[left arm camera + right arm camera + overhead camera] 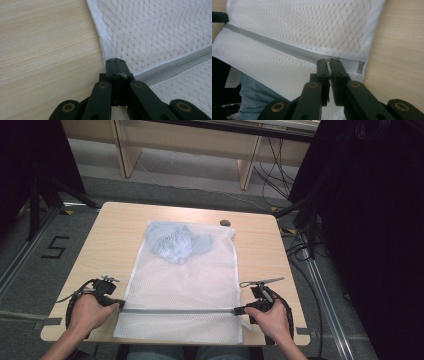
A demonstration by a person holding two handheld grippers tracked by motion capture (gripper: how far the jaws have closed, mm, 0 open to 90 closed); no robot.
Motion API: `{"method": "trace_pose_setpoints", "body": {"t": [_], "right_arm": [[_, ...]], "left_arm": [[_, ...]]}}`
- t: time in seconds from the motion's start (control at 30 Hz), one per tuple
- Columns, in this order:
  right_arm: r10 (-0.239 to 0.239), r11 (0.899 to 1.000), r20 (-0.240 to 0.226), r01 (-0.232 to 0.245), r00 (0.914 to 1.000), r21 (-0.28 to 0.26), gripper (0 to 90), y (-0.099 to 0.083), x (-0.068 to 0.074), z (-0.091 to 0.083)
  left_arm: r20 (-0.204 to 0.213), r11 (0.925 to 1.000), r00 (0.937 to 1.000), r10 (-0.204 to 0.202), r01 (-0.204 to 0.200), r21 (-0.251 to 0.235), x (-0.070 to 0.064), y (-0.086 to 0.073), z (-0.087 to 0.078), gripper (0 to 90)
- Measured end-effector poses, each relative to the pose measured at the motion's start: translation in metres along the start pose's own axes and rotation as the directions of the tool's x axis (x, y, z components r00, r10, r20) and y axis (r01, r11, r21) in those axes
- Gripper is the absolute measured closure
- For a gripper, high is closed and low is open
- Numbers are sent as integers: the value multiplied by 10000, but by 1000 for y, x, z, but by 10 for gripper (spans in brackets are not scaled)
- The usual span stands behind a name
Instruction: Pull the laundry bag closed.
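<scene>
Nearest the person, the left gripper (115,60) pinches the mesh laundry bag (185,285) at the left end of its grey zipper (177,310); the right gripper (328,60) clamps narrowly on what looks like the zipper pull. Best to keep the left end anchored and pull level. Beyond, clothes (177,241) bunch at the bag's far end on the wooden table (112,235); wooden shelving (190,145) stands behind.

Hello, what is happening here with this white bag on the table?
A person works on a white mesh laundry bag lying flat on a wooden table, with a light blue garment inside near its far end. The left gripper is shut on the bag's edge at the left end of the grey zipper. The right gripper pinches something small at the zipper's right end, probably the pull. The zipper looks closed.
</scene>
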State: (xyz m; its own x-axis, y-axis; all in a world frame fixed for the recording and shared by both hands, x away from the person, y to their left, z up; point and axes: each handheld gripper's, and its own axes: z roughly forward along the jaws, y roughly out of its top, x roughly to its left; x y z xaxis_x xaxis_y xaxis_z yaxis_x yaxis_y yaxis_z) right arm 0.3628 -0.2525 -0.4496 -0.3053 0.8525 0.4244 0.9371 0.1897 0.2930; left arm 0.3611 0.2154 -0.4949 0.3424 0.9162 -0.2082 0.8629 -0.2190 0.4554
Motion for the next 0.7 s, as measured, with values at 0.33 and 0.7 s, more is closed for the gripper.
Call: {"method": "trace_pose_setpoints", "body": {"t": [0.33,0.7], "right_arm": [[-76,9999,-104,75,9999,-117,869,2,-5,3],[-66,9999,473,61,9989,111,869,3,-13,7]], "left_arm": [[2,10000,10000,-5,5,-10,0,0,0,899],[0,10000,10000,13,-13,14,0,0,0,899]]}}
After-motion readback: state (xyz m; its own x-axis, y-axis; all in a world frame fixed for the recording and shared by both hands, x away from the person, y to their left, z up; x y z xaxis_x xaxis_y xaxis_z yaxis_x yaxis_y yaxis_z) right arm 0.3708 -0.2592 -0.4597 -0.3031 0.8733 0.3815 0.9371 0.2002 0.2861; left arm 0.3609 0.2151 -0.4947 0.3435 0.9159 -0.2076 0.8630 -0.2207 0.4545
